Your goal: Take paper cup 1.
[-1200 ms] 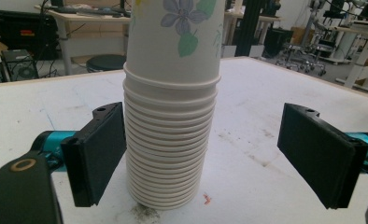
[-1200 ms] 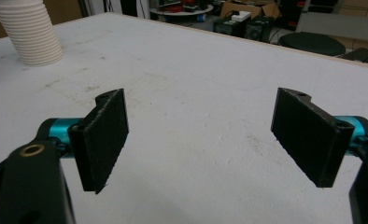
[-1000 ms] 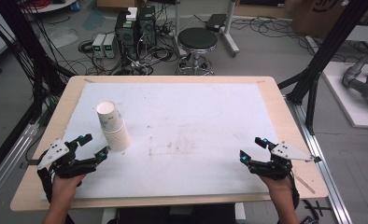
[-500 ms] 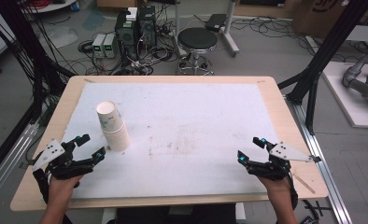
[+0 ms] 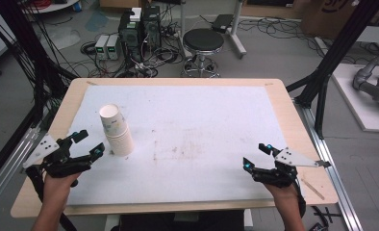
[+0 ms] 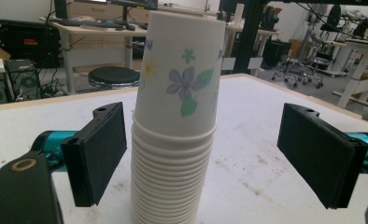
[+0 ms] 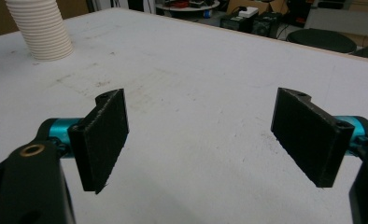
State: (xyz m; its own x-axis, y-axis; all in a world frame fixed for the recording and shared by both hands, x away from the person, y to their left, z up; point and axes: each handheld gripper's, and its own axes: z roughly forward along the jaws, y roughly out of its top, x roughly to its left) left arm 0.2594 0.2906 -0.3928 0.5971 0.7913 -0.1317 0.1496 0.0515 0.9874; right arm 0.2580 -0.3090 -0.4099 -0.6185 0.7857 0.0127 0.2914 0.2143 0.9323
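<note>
A stack of paper cups [image 5: 116, 131] stands upright on the white mat [image 5: 192, 125] that covers the table [image 5: 284, 103], toward its left side and about midway from front to back. The top cup bears a flower print in purple, green and yellow, plain in the left gripper view [image 6: 177, 116], and the ribbed rims of the cups below it show beneath.

The left claw [image 5: 85, 145] sits low over the mat just left of the stack, its jaws spread wide. In the left gripper view the stack rises between the two black pads [image 6: 98, 151], nearer the left pad than the right, with a clear gap on each side; neither pad touches it. The claw itself [image 6: 203, 158] points straight at the lower half of the stack.

The right claw [image 5: 257, 156] rests near the front right of the table, well apart from the cups, held in the person's right hand [image 5: 286, 192]. Its jaws are also wide apart with nothing between them, and in the right gripper view [image 7: 205, 140] bare, scuffed mat lies ahead, with the base of the stack [image 7: 39, 30] far off at the upper left.

Beyond the table's far edge stand a black stool [image 5: 203, 43] and some computer boxes [image 5: 139, 29] amid cables on the floor.
</note>
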